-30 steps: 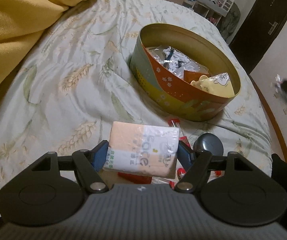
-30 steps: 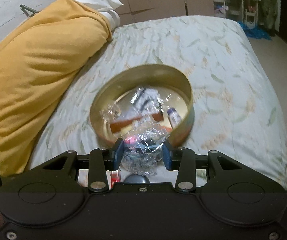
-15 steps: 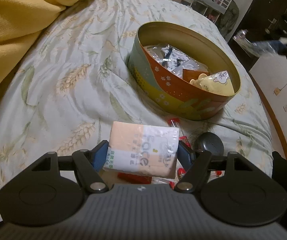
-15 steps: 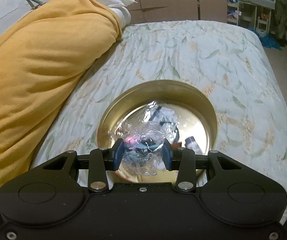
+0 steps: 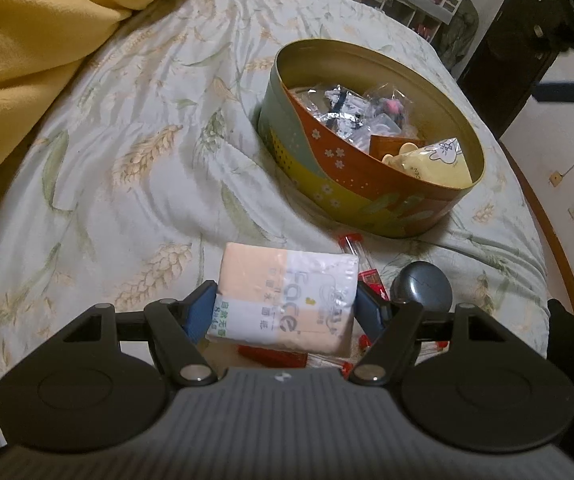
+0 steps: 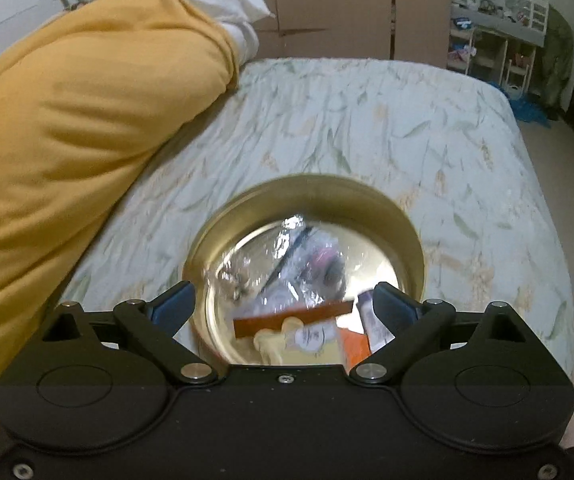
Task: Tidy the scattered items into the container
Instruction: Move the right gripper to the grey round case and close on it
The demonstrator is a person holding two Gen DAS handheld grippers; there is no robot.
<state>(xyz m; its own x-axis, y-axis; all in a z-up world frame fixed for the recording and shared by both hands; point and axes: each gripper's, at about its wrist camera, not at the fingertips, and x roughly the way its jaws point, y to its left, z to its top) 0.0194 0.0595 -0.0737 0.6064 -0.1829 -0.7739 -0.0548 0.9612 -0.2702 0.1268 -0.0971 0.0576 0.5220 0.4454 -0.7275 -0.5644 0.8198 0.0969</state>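
Left gripper (image 5: 285, 306) pinches tissue pack (image 5: 283, 300); right gripper (image 6: 283, 306) fingers spread; tin (image 6: 307, 192) contents blurred.

- Tin (image 5: 367, 184): metal; outer wall carries a smooth printed floral finish, inner wall (image 6: 327, 196) a brushed gold sheen that reflects light.
- Tissue pack (image 5: 287, 300): soft plastic film wrap, glossy, slightly wrinkled, printed.
- Clear bags (image 5: 351, 108) in the tin: thin transparent plastic, crinkled, highly reflective.
- Yellow pouch (image 5: 435, 160): smooth plastic, low gloss.
- Bedsheet (image 5: 139, 140): woven cloth, matt, creased, wheat print.
- Blanket (image 6: 67, 120): yellow cloth, matt, soft nap.
- Left gripper (image 5: 285, 308): matt black plastic body, ribbed grey housing, bright metal pivot pins; blue fingers (image 5: 199, 308) look rubbery.
- Dark round object (image 5: 423, 284): smooth, semi-gloss.
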